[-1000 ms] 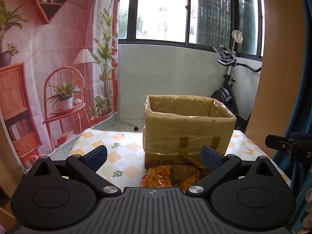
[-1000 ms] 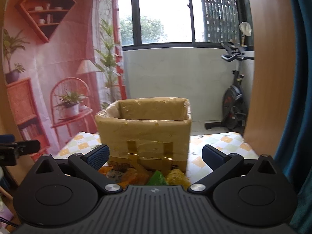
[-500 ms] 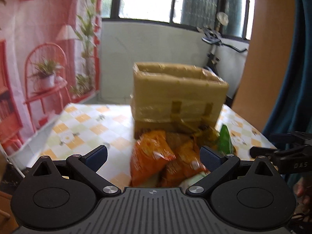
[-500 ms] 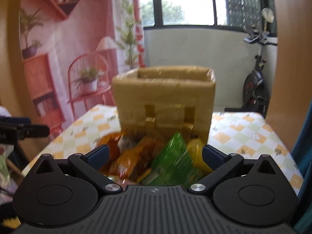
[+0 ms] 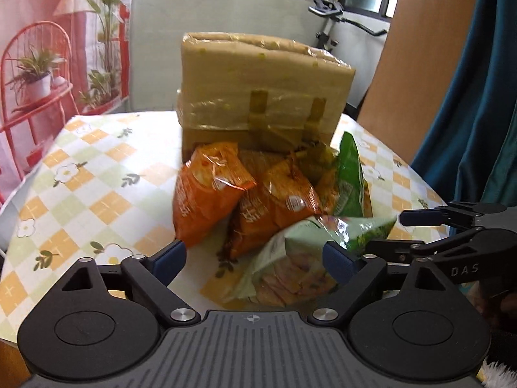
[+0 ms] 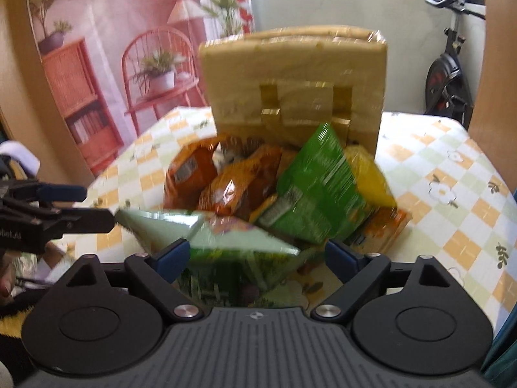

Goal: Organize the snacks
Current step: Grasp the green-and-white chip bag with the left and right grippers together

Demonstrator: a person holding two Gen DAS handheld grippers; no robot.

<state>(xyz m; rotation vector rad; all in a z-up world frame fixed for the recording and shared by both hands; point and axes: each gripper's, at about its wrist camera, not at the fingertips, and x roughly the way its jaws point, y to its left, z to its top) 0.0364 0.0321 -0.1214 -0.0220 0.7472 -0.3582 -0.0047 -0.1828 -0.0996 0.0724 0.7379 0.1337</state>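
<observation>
Snacks (image 5: 271,207) now fill both views at six o'clock from the box (image 5: 261,93); left gripper (image 5: 255,258) and right gripper (image 6: 258,255), lowered and narrowing yet open, straddle the pale green bag (image 5: 290,268); pickup looks imminent.

Right gripper (image 6: 255,255): jaws closing, pale green snack bag (image 6: 223,242) lying between them
Snack pile (image 6: 290,181): leaning against cardboard box (image 6: 294,84)

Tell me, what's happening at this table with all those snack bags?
A person holds a gripper in each hand over a pile of snack bags in front of a taped cardboard box on a checkered tablecloth. The left gripper and right gripper both hang over the pale green bag nearest them, their jaws just closing in but not yet pressing it. Nothing is picked up yet.
</observation>
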